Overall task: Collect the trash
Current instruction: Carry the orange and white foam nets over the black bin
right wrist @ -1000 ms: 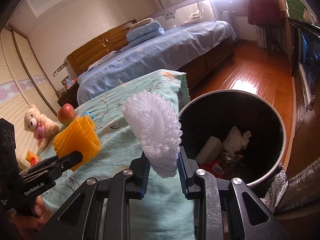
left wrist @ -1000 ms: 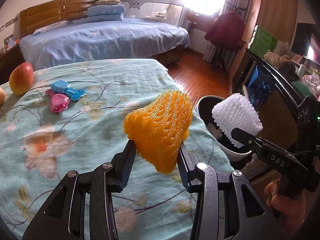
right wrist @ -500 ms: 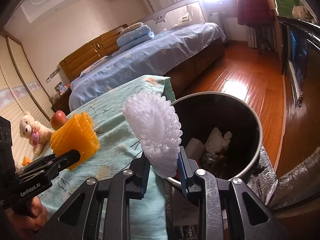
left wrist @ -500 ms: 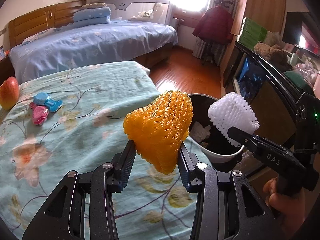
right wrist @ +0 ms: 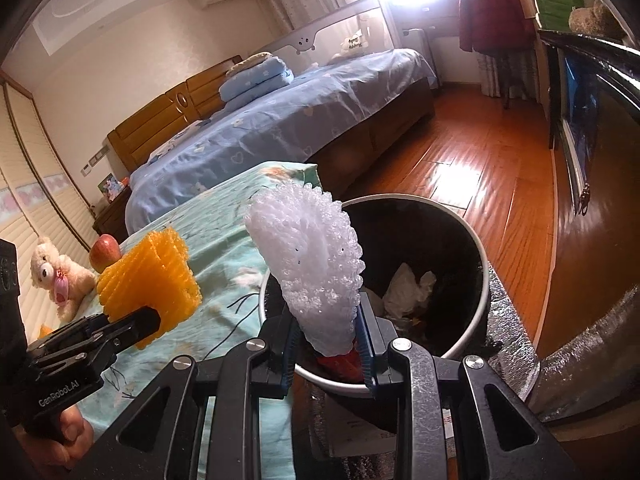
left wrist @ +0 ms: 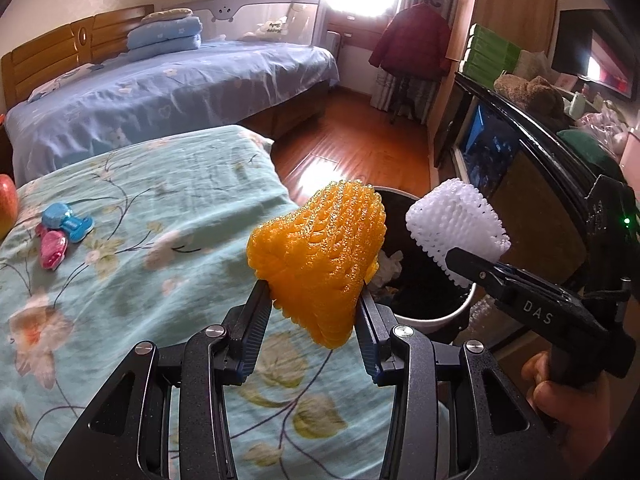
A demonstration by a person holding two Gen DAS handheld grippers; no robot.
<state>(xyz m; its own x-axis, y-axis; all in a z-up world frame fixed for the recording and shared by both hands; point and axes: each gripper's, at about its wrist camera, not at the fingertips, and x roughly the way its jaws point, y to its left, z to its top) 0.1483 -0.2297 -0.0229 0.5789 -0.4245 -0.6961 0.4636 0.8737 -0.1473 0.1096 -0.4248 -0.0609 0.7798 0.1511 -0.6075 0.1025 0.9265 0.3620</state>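
My left gripper [left wrist: 312,304] is shut on an orange foam fruit net [left wrist: 320,256] and holds it over the teal bed's right edge, beside the trash bin [left wrist: 432,316]. It also shows in the right wrist view [right wrist: 152,276]. My right gripper [right wrist: 326,326] is shut on a white foam fruit net [right wrist: 312,260] and holds it above the near rim of the round bin [right wrist: 478,264], which has crumpled paper inside. The white net also shows in the left wrist view [left wrist: 456,232].
A teal floral bedspread [left wrist: 140,264] carries blue and pink toy clips [left wrist: 60,228] and an apple [right wrist: 105,252]. A teddy bear [right wrist: 56,272] lies at its far end. A blue bed [left wrist: 160,88] stands behind. A dark cabinet [left wrist: 532,200] stands right of the bin, on wooden floor.
Both grippers have moved right and forward toward the bin with their nets. The bin is now closer, and the white net is over its rim.
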